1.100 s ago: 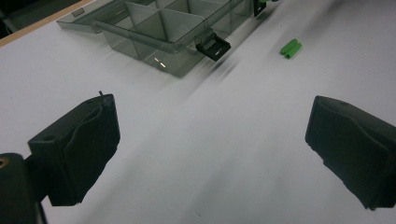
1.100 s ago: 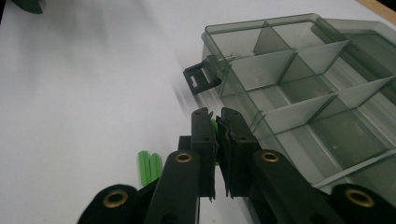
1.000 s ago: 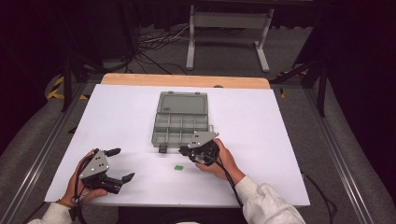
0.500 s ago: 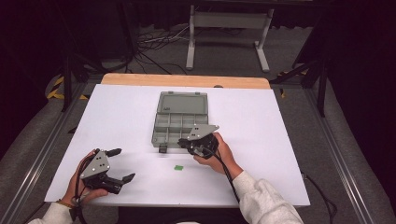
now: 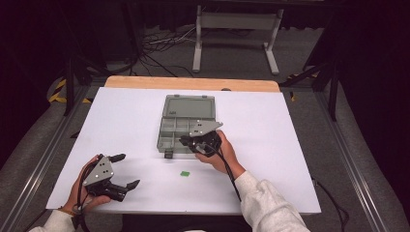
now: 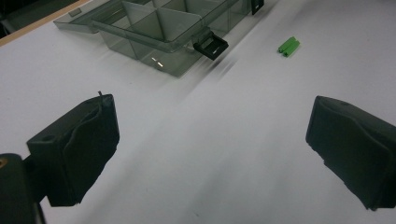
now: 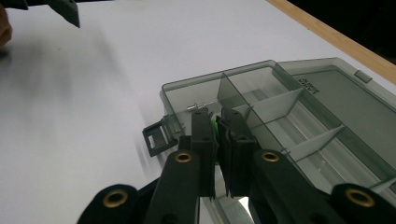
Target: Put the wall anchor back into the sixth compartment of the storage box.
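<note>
Green piece [image 7: 214,125] between right jaws.

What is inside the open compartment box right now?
The compartment box holds a small metal pin in its near corner cell. The right tongs, pinching a green piece, cover the cell beneath them.
</note>
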A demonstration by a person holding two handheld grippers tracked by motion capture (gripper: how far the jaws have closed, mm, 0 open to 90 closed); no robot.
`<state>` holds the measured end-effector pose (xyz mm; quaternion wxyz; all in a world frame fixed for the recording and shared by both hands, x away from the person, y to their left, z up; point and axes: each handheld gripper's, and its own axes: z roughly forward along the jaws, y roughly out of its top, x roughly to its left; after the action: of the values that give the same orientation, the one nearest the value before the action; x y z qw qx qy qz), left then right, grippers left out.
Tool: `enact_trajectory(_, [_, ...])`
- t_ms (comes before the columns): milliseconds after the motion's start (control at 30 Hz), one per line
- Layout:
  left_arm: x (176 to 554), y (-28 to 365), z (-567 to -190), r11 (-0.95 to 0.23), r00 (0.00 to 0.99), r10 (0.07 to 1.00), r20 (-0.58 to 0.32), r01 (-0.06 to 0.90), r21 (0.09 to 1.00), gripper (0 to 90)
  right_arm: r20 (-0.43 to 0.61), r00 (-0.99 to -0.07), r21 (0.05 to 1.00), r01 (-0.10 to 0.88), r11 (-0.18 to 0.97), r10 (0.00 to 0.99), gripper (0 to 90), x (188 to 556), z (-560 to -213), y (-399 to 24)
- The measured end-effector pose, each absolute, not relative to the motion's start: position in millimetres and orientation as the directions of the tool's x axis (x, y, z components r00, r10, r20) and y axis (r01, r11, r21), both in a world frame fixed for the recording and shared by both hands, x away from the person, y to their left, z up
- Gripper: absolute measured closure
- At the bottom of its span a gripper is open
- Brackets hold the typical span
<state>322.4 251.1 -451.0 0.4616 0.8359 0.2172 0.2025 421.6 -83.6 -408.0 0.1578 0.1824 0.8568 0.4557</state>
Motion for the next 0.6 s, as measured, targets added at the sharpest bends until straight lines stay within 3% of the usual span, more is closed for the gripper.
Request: enact_trajectory(600, [322,252,-451,-0.483,0.826,0.546,0.141,0.173,0.859,3.7,-0.109,-0.865,0.828,0.193,0.527,0.489,84.7,437,-418,-70])
